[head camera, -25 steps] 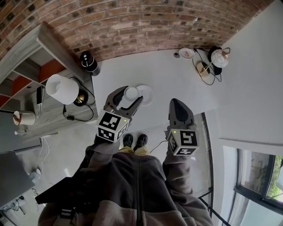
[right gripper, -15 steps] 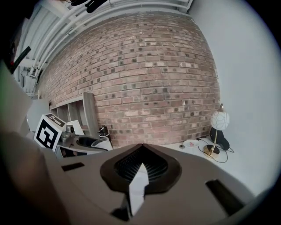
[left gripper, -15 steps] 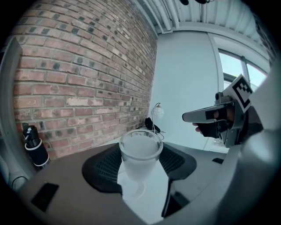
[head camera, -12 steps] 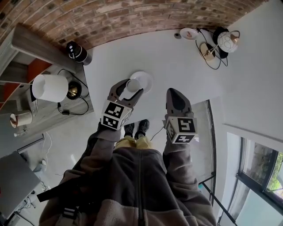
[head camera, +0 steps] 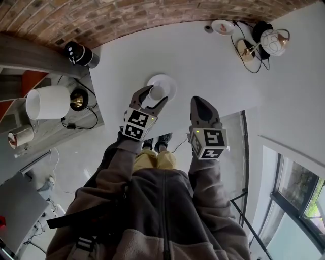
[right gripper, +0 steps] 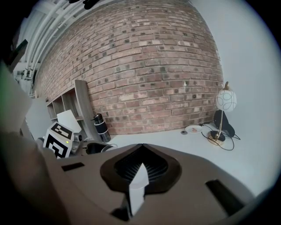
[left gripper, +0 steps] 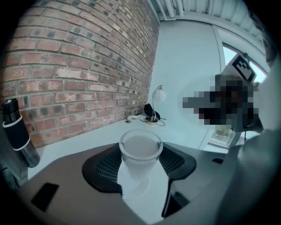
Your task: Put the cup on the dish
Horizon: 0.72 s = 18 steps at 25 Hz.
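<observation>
I'm gripping the cup (head camera: 156, 92) in my left gripper (head camera: 155, 94) over the dish (head camera: 170, 83) — next probably calling for a level lowering — right gripper (head camera: 202, 104) idling closed, empty.

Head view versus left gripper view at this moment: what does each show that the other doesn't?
Only the head view: the white lampshade on the shelf, the person's shoes, and the marker cube on the left gripper. Only the left gripper view: the ribbed inner faces of the fingers against the cup's sides, and ceiling pipes. Both: the cup, the black bottle and the globe lamp.
</observation>
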Each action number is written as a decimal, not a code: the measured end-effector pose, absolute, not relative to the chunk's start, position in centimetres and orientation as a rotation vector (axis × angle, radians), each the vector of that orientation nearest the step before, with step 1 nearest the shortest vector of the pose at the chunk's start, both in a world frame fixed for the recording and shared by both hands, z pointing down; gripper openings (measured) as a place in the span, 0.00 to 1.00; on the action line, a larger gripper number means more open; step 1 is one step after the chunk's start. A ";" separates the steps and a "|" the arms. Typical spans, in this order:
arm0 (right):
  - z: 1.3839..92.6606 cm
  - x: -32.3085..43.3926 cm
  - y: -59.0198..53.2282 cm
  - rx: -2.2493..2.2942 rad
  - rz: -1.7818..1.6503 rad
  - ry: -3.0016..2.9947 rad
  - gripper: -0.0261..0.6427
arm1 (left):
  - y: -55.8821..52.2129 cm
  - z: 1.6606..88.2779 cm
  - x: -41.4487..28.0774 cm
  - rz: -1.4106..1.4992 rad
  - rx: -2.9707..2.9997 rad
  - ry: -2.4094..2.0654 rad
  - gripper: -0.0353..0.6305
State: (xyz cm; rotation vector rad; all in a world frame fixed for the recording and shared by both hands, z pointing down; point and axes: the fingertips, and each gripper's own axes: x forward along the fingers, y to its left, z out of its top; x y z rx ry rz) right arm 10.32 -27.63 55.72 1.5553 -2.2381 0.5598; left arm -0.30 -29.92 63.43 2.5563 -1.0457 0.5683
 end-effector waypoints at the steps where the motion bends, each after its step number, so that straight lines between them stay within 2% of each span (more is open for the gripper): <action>1: 56.2 10.3 -27.7 1.546 0.564 -2.236 0.04 | -30.1 64.0 -0.2 0.582 2.553 -1.045 0.46; 18: 63.0 10.2 -28.7 1.451 0.694 -2.176 0.04 | -32.7 73.3 0.9 0.719 2.494 -1.060 0.46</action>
